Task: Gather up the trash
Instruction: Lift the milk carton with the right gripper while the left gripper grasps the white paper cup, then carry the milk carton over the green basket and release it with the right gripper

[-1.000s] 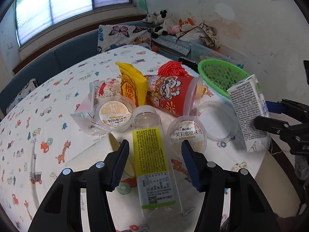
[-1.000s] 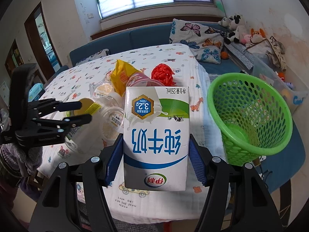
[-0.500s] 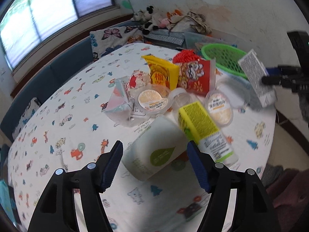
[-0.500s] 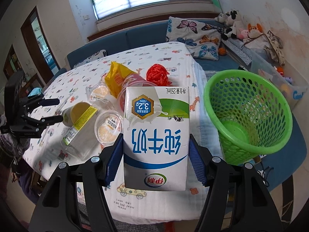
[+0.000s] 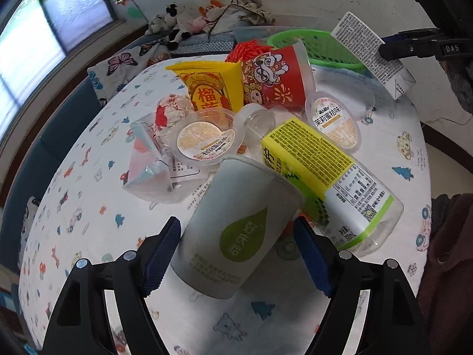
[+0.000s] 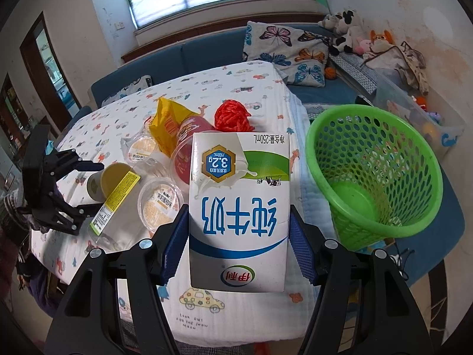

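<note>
So the table (image 6: 260, 82) with the cartoon-print cloth is carrying a whole heap of trash, and the green basket (image 6: 375, 177) sits off its edge on your right-hand side, well clear of the pile and empty as far as I can see through the mesh.

Your right gripper (image 6: 236, 245) is the one nearer that basket. Its jaws are about half open and clamped flat on both sides of the milk carton (image 6: 239, 216), which stands upside down in the grip, long axis running straight along the fingers. From there the basket lies just off to the right in the wrist view, so I'd guess that drop mostly needs a swing sideways.

Your left gripper (image 5: 236, 254) is the interesting one. Its jaws have just been opening wider, and now the grey paper cup (image 5: 236, 230) lies between them, neither pad pressing it, a small gap showing each side. The cup is on its side, mouth pointing away from you and leaning right, resting against the clear bottle with the yellow label (image 5: 328, 177). So its long axis runs roughly along your fingers, slightly skewed, and you'd be squeezing across the round body. That should work, but it looks soft, and I'd watch the right-hand pad snagging the bottle tucked just beside it.
</note>
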Demonstrator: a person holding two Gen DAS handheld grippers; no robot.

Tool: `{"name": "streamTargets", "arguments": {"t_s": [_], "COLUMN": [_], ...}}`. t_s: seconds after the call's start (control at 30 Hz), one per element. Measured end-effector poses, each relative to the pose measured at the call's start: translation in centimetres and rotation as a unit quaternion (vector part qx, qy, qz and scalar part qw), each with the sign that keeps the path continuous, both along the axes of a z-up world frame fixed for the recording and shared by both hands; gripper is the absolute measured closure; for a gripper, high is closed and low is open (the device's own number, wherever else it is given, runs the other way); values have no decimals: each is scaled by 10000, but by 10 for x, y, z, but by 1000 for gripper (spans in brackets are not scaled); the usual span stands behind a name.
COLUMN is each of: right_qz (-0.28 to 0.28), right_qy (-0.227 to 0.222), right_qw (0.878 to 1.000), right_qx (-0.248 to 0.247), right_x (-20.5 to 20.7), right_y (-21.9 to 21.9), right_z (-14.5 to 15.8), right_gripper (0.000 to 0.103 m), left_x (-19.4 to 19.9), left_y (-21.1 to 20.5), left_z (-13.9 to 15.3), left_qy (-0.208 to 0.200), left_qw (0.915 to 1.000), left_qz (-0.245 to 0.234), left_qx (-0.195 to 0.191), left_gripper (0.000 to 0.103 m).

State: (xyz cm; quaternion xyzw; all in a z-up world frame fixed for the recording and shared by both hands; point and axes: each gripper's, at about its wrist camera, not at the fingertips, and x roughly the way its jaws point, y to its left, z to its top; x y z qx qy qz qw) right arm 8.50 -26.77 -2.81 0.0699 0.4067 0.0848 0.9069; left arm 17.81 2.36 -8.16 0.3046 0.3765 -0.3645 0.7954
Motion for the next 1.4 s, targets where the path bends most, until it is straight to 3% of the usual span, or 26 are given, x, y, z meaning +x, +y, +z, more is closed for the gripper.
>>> {"name": "streamTargets", "arguments": {"t_s": [0.37, 0.63, 1.0, 1.17, 1.4], "right_qz": [-190, -339, -845, -1102, -1273], "right_qy": [147, 116, -18, -10, 91], "right_qw": [9997, 9993, 9961, 9938, 9917], "right_qx": [41, 67, 246, 136, -145], "right_x": [9, 9, 9, 17, 36], "right_y": [-7, -18, -67, -97, -128], "right_z": [-2, -1, 4, 0, -18], "right_gripper": [39, 39, 39, 39, 39], "left_x": [7, 6, -14, -24, -30], "left_y": [-12, -3, 28, 19, -19], "left_z": [-11, -9, 34, 65, 87], "left_qy": [-23, -138, -494, -594, -557], "left_qw": [9990, 9998, 9942, 9891, 9840], "left_qz": [-414, -116, 797, 1043, 1168], "left_qx": [193, 25, -527, -851, -1228], "left_gripper": [27, 42, 43, 43, 43]}}
